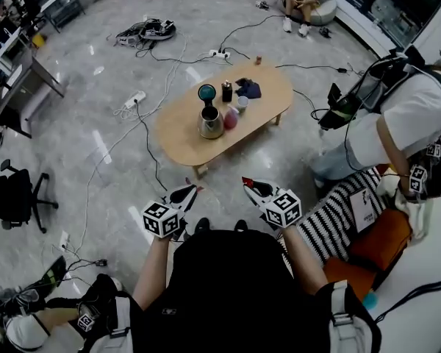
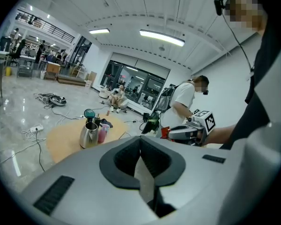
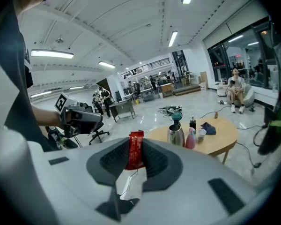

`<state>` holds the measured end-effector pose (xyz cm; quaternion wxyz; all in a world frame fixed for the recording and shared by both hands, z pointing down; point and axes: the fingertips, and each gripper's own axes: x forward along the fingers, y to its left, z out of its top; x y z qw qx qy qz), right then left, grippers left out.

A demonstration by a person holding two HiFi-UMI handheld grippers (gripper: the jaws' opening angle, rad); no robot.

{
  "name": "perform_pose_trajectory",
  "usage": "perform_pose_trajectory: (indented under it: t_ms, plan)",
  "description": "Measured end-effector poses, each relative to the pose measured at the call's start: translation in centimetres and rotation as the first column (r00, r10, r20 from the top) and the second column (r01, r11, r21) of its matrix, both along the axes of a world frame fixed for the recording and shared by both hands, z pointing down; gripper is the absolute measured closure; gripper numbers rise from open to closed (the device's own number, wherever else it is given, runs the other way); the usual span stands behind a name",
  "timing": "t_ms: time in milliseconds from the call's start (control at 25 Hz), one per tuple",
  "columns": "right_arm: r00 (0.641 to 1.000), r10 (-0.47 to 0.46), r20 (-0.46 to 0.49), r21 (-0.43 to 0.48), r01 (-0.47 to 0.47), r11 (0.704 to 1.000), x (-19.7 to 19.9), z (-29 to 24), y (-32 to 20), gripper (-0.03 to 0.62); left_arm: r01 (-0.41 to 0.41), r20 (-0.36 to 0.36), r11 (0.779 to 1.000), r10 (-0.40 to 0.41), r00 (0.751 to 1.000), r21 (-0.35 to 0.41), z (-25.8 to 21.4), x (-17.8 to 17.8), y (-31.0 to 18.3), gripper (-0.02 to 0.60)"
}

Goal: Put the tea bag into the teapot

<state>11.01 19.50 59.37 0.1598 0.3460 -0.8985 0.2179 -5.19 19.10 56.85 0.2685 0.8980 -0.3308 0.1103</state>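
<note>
My right tool (image 3: 136, 144) pinches the red tea bag (image 3: 135, 153), well short of the teapot (image 1: 210, 121).

From the head view the tea bag is only a red fleck at the tool's tip, probably its top edge, and in the right gripper view its lower end is buried between the pads. The jaws are closed partway on it. It stands upright, long axis up and down, top end poking above the jaws. My left tool (image 2: 140, 142) is closed on nothing. Both hang over the floor, well apart from the wooden surface (image 1: 268, 94), where the teapot stands, teal lid tipped up.
</note>
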Motion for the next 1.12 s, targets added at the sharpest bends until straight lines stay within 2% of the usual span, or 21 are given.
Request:
perform_pose_trajectory:
  t_ms: [200,720,920,1120]
  plan:
    - [0.997,-0.074,-0.013,-0.019,0.073,0.997,2.0,0.9,0.5,0.514,0.063,0.003,0.998,-0.063,0.998,-0.001,0.2,1.9,1.1,0.571]
    - [0.973,-0.229,0.003,-0.024,0.229,0.973,2.4,1.7,0.5,0.514,0.231,0.026,0.972,-0.230,0.973,-0.048,1.9,2.7,6.0,0.571]
    - [0.971,-0.238,0.007,-0.020,0.239,0.971,2.0,1.5,-0.7,0.514,0.246,0.026,0.968,-0.245,0.969,-0.041,1.4,2.4,5.3,0.571]
    - [0.974,-0.227,0.003,-0.033,0.227,0.973,1.6,2.0,-1.3,0.514,0.218,0.023,0.975,-0.217,0.976,-0.050,1.9,2.3,3.8,0.571]
